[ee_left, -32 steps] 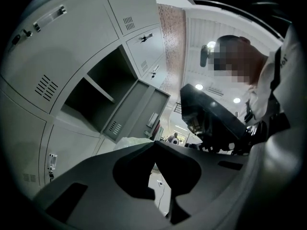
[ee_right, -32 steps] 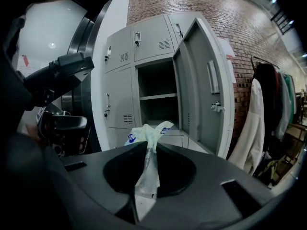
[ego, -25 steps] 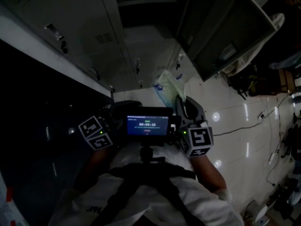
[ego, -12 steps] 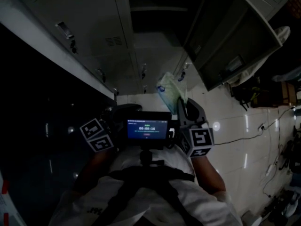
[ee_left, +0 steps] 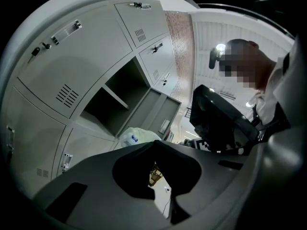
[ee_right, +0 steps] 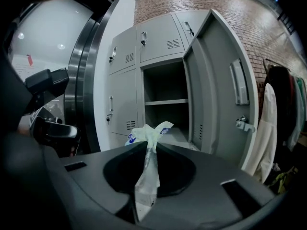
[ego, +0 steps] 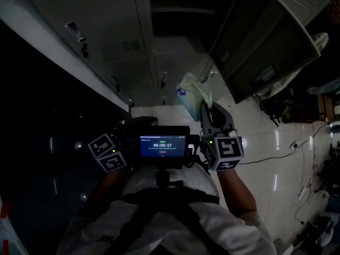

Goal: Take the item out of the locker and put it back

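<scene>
A pale green and white plastic bag (ego: 192, 95) hangs from my right gripper (ego: 204, 108), which is shut on its twisted neck. In the right gripper view the bag (ee_right: 146, 131) bunches above the closed jaw tips of the right gripper (ee_right: 149, 146), in front of the open locker (ee_right: 165, 92) and its swung-out door (ee_right: 218, 80). The shelves that show inside hold nothing. My left gripper (ee_left: 154, 143) is shut and holds nothing; in its view the bag (ee_left: 134, 137) peeks over the jaws. In the head view only its marker cube (ego: 108, 152) shows.
Closed grey locker doors (ego: 101, 25) line the left side of the open locker (ego: 180, 31). A lit screen (ego: 162, 145) sits on a chest mount between the grippers. A white garment (ee_right: 266, 128) hangs right of the door. Cables (ego: 276, 142) trail over the glossy tiled floor.
My right gripper has carried the bag a little up and forward towards the lockers. The left marker cube stays about where it was.
</scene>
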